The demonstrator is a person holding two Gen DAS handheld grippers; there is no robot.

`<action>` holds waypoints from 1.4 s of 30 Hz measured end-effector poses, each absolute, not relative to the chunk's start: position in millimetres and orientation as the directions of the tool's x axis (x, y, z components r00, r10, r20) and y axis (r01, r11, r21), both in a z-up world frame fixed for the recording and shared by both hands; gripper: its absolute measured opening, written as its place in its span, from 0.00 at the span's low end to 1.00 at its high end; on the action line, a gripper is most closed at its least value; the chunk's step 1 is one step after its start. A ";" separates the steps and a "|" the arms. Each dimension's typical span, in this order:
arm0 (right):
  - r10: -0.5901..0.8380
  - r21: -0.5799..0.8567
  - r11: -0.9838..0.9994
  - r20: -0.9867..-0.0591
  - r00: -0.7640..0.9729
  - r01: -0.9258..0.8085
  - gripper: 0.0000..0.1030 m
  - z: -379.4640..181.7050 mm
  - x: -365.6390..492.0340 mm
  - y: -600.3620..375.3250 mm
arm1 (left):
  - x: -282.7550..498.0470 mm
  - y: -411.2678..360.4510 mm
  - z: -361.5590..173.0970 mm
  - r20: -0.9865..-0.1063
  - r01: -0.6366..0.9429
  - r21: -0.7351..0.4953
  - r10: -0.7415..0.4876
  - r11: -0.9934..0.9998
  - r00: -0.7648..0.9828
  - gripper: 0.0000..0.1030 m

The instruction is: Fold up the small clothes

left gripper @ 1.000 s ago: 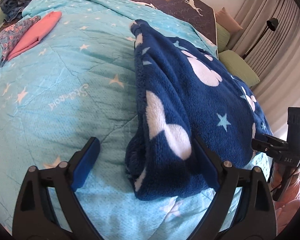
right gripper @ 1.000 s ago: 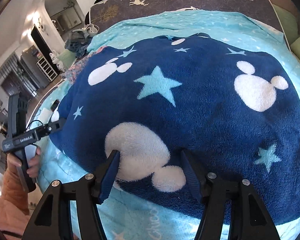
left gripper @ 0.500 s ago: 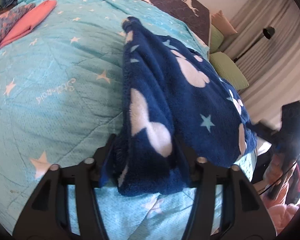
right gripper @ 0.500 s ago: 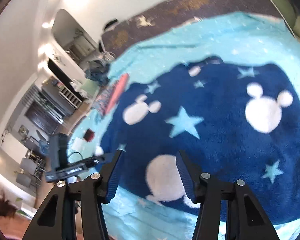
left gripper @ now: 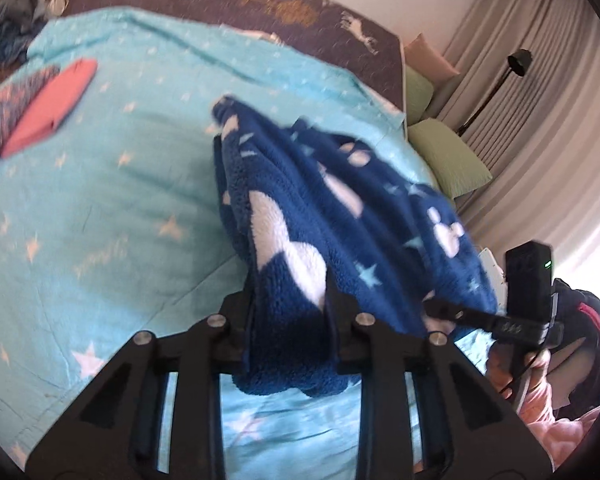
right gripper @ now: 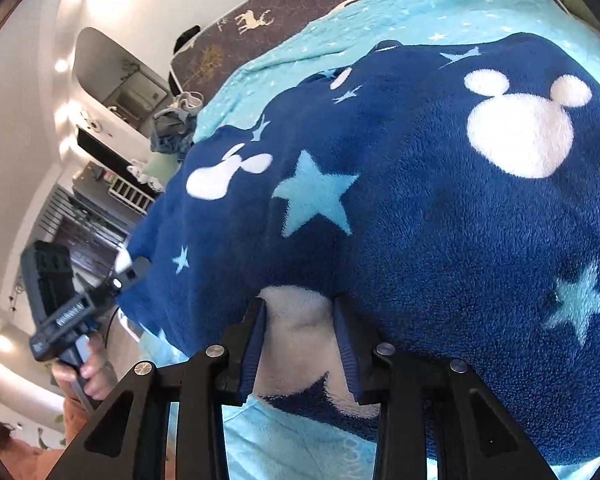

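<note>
Pinching plush navy fleece garment point(left gripper: 340, 216) edges: left gripper point(left gripper: 288, 312) and right gripper point(right gripper: 300, 320), jaws just closed. Only leftward: flat coral folded cloth point(left gripper: 52, 108).

**Open quilt to the left, crowded edge to the right**

Left of the blue fleece point(left gripper: 340, 216), the turquoise quilt point(left gripper: 112, 208) lies bare and wide, an easy lane. Far up that side, a folded pink garment point(left gripper: 52, 112) and a patterned one point(left gripper: 16, 100) touch each other near the edge, with a heap of clothes point(left gripper: 16, 20) beyond. To the right, green pillows point(left gripper: 448, 156), a floor lamp point(left gripper: 500, 80) and curtains point(left gripper: 540, 120) crowd the bedside.
</note>
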State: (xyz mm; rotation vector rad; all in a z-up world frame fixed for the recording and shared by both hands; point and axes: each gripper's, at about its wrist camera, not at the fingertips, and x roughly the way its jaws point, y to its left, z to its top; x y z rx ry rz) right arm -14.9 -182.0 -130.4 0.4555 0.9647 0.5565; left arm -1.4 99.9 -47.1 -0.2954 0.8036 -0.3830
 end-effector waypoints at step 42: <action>0.708 0.673 0.686 -0.532 0.464 -0.276 0.75 -78.3 11.2 -254.3 | -22.8 -119.5 -20.0 -0.674 0.664 -0.092 -0.537 0.742 0.508 0.23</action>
